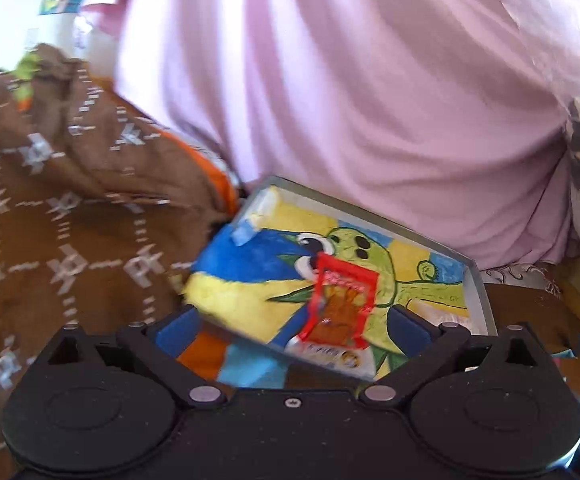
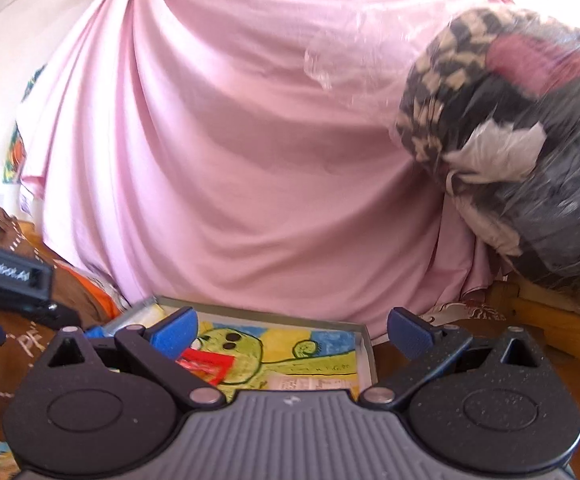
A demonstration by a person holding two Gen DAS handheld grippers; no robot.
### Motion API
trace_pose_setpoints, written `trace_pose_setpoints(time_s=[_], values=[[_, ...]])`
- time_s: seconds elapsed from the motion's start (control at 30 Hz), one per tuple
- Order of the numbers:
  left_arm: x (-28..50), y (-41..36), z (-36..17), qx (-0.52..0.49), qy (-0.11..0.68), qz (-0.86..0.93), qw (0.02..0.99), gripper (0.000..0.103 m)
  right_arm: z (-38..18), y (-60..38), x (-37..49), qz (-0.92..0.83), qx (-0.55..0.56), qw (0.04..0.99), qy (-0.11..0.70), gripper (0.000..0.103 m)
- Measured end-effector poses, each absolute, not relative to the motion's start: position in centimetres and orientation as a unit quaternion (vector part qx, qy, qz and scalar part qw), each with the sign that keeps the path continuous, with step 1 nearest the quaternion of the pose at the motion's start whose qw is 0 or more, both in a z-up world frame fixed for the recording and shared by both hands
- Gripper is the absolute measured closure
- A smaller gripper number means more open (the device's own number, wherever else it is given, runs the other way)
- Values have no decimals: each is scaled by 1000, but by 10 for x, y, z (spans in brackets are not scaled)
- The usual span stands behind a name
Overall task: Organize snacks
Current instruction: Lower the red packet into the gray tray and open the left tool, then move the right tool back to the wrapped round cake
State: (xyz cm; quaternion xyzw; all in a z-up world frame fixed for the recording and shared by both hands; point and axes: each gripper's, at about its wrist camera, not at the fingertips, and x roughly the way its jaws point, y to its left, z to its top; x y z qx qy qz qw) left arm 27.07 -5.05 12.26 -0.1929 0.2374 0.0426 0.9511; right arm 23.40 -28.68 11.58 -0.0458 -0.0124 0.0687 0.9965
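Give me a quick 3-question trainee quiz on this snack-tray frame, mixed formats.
1. True or false: the left tongs are shut on the red snack packet.
2. Multiple choice: the red snack packet lies A) on the brown patterned cloth, B) in the tray on the painted drawing, C) on the pink sheet.
3. Short answer: what hangs directly behind the tray in the right wrist view?

Key
1. False: both tongs, left and right, are open and hold nothing.
2. B
3. The pink sheet, with a plastic-wrapped bundle to its right.
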Motion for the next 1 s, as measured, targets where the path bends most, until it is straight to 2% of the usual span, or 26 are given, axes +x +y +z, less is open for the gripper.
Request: trace_pose_setpoints(time_s=[0.27,0.57,0.77,1.0], values=[[194,-22,126,-204,207,81,953,1,126,-276,188,68,-64,996,-12,0],[134,4,113,-178,196,113,958,1,109,-271,142,81,-86,993,13,0],[113,14,106,-157,186,113,963,1,89,-263,115,102,-109,988,51,0],[95,8,86,-112,209,76,969,1,66,-252,89,128,-137,976,114,0]])
